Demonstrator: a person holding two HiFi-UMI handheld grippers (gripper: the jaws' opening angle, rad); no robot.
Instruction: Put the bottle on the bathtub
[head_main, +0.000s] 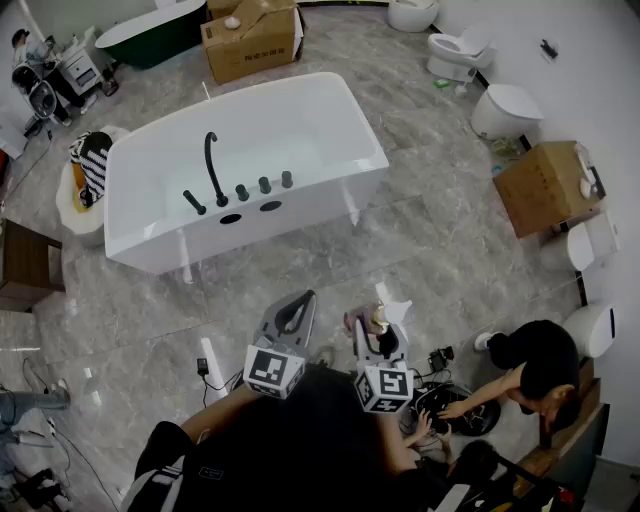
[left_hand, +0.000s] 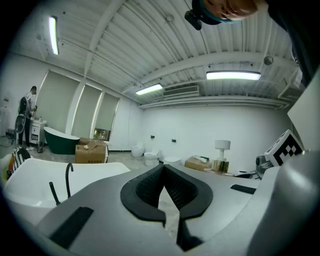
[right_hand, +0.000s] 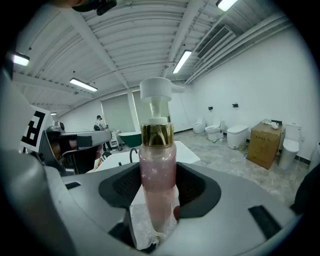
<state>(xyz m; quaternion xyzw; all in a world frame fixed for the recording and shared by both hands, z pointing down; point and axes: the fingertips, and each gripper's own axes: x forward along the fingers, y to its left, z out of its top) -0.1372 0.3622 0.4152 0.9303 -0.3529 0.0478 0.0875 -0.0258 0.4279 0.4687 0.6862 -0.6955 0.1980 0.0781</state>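
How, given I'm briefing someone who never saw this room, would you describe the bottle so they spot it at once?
Start at the white bathtub on the grey marble floor; nearer the camera a person holds two grippers. The bottle stands upright between the jaws of the right gripper. It has a pink body, gold collar and white pump; the left gripper is empty.

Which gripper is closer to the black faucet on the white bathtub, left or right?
Left. The left gripper hangs short of the bathtub, below-right of the faucet in the head view; the right gripper, holding the bottle, is farther right.
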